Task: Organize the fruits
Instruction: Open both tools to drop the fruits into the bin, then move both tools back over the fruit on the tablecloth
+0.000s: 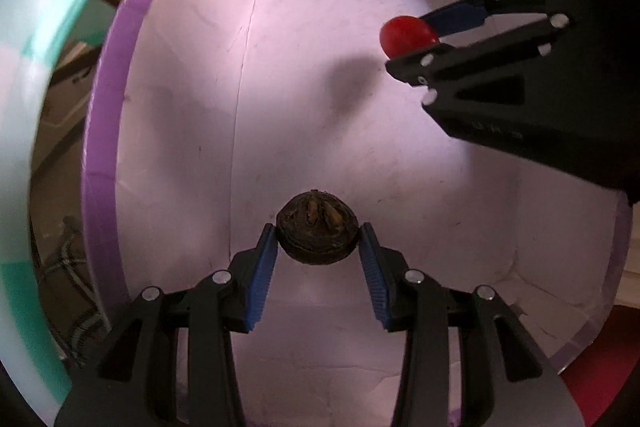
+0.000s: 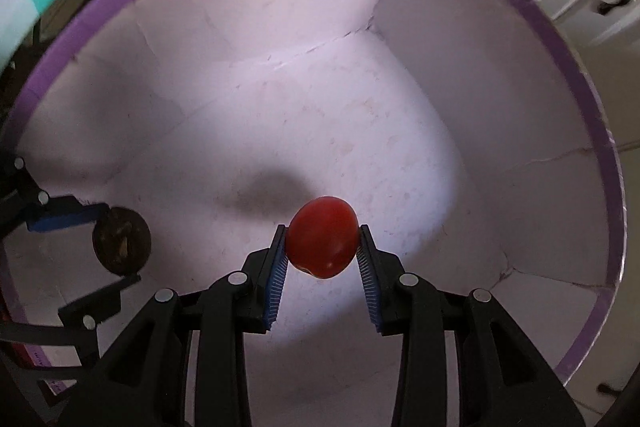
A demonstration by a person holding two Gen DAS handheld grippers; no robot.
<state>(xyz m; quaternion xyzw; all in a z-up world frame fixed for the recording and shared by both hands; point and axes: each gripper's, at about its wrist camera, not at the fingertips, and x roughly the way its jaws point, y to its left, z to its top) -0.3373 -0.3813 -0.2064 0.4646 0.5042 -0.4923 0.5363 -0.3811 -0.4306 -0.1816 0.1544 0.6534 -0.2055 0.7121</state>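
Purple-rimmed and white inside, the box (image 2: 520, 7) lies under both grippers, its floor bare. Clamped in the right gripper (image 2: 322, 247) is a small red tomato (image 2: 322, 237), held across its middle above the floor. The left gripper (image 1: 318, 239) is clamped on a dark, wrinkled fruit (image 1: 316, 227), nearer the box's left wall. I judge the tomato light, smooth and easily bruised, so a gentle hold at its widest part suits; the wrinkled fruit looks firmer and rougher.
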